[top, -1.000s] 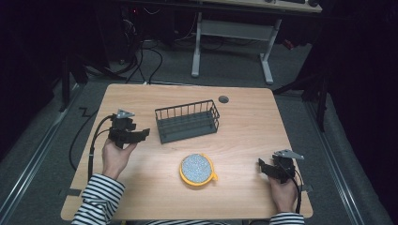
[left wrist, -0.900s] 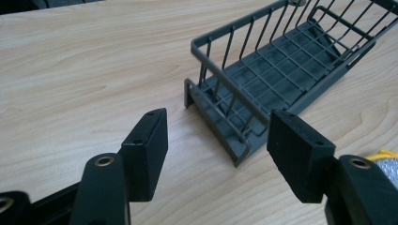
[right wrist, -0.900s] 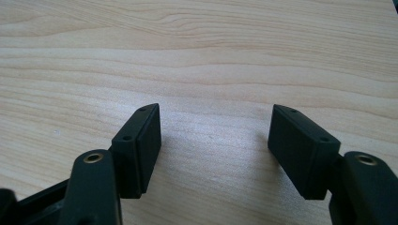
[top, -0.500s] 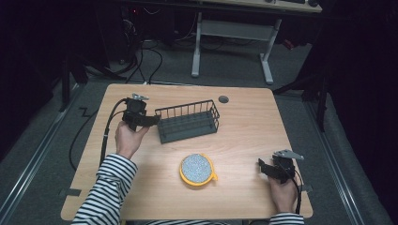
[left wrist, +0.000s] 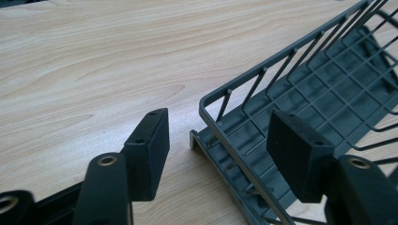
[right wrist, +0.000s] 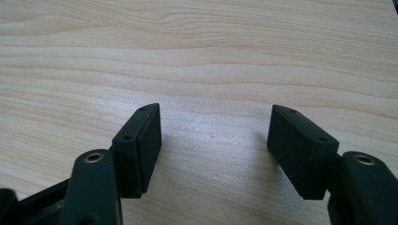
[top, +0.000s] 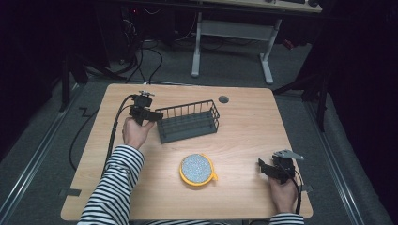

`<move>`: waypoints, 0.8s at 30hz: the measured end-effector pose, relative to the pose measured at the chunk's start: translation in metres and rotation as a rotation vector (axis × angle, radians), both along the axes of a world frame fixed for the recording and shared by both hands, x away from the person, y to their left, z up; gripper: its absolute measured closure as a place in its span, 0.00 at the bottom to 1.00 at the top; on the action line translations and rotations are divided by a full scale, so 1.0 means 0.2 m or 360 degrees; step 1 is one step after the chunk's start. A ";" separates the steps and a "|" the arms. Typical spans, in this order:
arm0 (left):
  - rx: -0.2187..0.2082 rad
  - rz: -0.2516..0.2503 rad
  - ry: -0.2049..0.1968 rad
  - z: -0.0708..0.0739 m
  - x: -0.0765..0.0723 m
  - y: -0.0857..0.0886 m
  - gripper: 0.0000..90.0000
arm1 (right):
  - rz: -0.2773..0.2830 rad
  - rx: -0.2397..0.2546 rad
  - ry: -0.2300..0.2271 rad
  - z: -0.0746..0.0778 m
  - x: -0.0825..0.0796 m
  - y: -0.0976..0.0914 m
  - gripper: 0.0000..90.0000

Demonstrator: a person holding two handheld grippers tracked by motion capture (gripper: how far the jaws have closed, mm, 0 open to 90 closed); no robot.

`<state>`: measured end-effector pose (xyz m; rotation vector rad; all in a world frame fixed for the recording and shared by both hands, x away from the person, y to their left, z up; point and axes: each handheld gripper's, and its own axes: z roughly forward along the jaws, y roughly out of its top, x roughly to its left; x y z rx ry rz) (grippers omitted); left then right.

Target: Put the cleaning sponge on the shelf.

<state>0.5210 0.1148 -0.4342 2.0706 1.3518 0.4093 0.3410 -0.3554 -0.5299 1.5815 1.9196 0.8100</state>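
- Because the wire basket [top: 188, 121] lies on the bench [top: 244, 117] left of its middle, with its long axis running across from your left to your right, it is the short left end wall [left wrist: 244, 101] that faces your left claw [top: 151, 114].
- That end wall stands between the two jaws in the left gripper view: one pad [left wrist: 149, 149] hangs outside the basket over bare wood, the other [left wrist: 295, 152] inside it above the grid floor.
- Your left claw's jaws have just been closing somewhat, yet they are moderately wide apart and neither pad presses the wire; the rim runs through the gap untouched, so nothing is held.
- I judge the coming move a pinch on that end wall: it needs the claw lower and the jaws brought in squarely across the wire.
- The yellow-rimmed round dish [top: 199, 169] sits nearer you, apart from the basket, between your two hands.
- Your right claw [top: 264, 168] rests well apart at the bench's near right corner, jaws wide over bare wood and gripping nothing; the left is far nearer the basket.
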 end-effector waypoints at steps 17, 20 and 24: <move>0.0061 -0.0021 0.0024 -0.04 0.01 -0.05 0.65 | 0.0006 -0.0001 0.0000 0.00 0.00 0.00 0.39; 0.0057 -0.0016 0.0032 -0.04 0.01 -0.05 0.68 | 0.0007 0.0000 0.0000 0.00 0.00 0.00 0.39; 0.0051 -0.0010 0.0033 -0.04 0.01 -0.04 0.69 | 0.0007 0.0001 0.0002 0.00 0.00 0.00 0.39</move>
